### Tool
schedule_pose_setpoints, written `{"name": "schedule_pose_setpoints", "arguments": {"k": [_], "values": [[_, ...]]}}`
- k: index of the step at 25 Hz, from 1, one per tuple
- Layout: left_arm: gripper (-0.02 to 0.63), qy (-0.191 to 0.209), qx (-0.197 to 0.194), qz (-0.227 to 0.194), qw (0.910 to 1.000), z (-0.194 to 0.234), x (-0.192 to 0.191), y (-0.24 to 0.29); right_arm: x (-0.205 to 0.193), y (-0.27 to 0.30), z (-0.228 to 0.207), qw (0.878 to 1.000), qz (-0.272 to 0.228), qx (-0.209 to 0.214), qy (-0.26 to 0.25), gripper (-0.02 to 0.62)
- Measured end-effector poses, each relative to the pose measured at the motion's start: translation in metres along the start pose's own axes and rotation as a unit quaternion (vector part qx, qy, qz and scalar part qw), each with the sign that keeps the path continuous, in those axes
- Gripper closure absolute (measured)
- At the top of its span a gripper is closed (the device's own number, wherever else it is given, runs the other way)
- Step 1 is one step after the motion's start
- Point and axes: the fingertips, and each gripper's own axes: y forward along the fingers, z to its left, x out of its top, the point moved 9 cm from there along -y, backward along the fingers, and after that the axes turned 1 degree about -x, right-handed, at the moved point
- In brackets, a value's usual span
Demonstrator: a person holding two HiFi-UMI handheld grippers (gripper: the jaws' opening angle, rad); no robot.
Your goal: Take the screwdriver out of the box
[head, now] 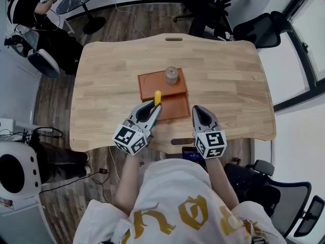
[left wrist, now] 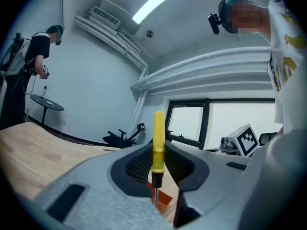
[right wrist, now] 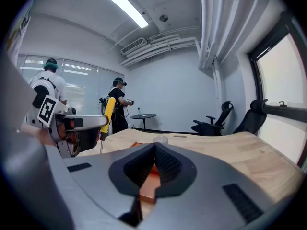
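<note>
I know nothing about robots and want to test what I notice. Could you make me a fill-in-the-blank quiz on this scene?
1. The left gripper clamps a ___.
2. That tool's handle is ___.
3. The jar stands on the ___.
4. The right gripper holds ___.
Missing words: screwdriver; yellow; box; nothing.

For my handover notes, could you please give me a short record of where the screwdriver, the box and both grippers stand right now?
left gripper: shut on the screwdriver, over the near part of the box
screwdriver: yellow handle up, shaft pointing down
right gripper: shut, nothing between its jaws, by the box's near right corner
box: orange-brown, on the wooden table, small clear jar standing on it
task status: screwdriver gripped; cannot tell whether its tip has cleared the box
</note>
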Motion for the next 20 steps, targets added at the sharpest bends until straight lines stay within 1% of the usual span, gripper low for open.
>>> {"name": "schedule_pose_setpoints", "arguments": {"k": [11,20], "values": [[0.529,-0.003,-0.002,0.006,1.0000,0.004,-0.004,0.001,0.000,0.005,-0.001,1.000,0.005,0.002,-0.002,0.584],[0.529,-0.003,0.003,0.012,0.9999,0.009,-0.005,-0.005,0.001,0.011,0.007,1.000,0.010,0.009,-0.006,0.584]]}}
